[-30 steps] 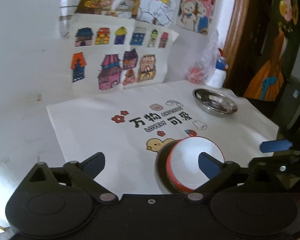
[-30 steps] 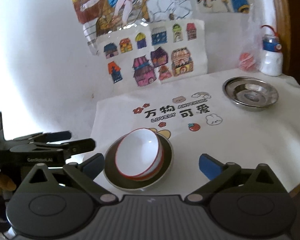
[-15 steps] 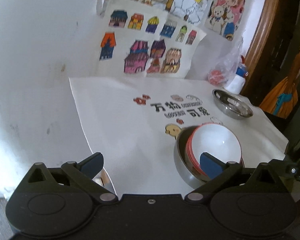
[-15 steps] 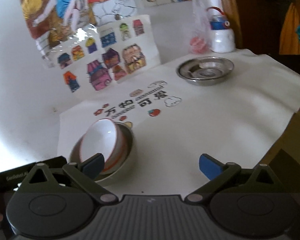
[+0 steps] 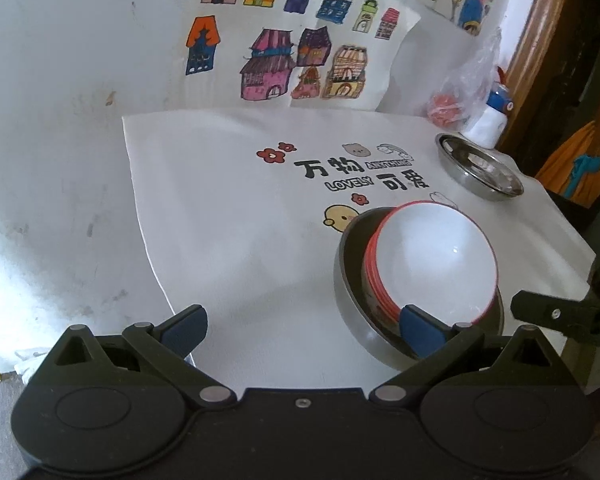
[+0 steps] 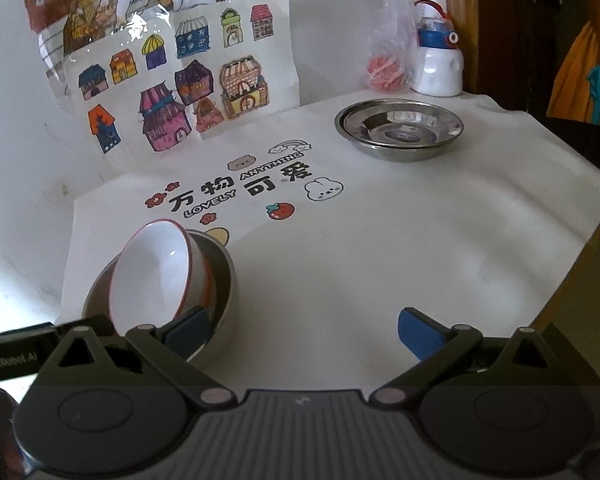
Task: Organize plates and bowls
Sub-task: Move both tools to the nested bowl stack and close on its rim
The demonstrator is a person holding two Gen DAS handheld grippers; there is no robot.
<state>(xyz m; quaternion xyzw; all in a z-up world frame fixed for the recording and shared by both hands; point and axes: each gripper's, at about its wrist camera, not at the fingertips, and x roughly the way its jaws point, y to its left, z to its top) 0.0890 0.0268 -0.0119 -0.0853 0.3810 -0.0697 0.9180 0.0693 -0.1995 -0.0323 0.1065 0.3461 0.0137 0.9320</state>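
A stack of white bowls with red rims (image 5: 432, 264) (image 6: 156, 272) leans inside a steel bowl (image 5: 352, 300) (image 6: 220, 280) near the cloth's front edge. Farther back on the right lies a stack of shallow steel plates (image 5: 480, 168) (image 6: 398, 126). My left gripper (image 5: 304, 330) is open above the cloth, left of the bowls, its right pad just in front of the stack. My right gripper (image 6: 304, 330) is open too, with the bowls by its left pad and bare cloth between its fingers. Neither holds anything.
A white cloth with printed cartoons and letters (image 6: 340, 240) covers the table, which ends close at the right and front. A white and blue bottle (image 6: 438, 60) and a plastic bag with something red (image 6: 386, 68) stand at the back by the wall with drawings.
Both grippers have drawn back and swung, so the bowl stack sits farther off in each view. The bowls and steel plates have not moved. Both grippers stay open.
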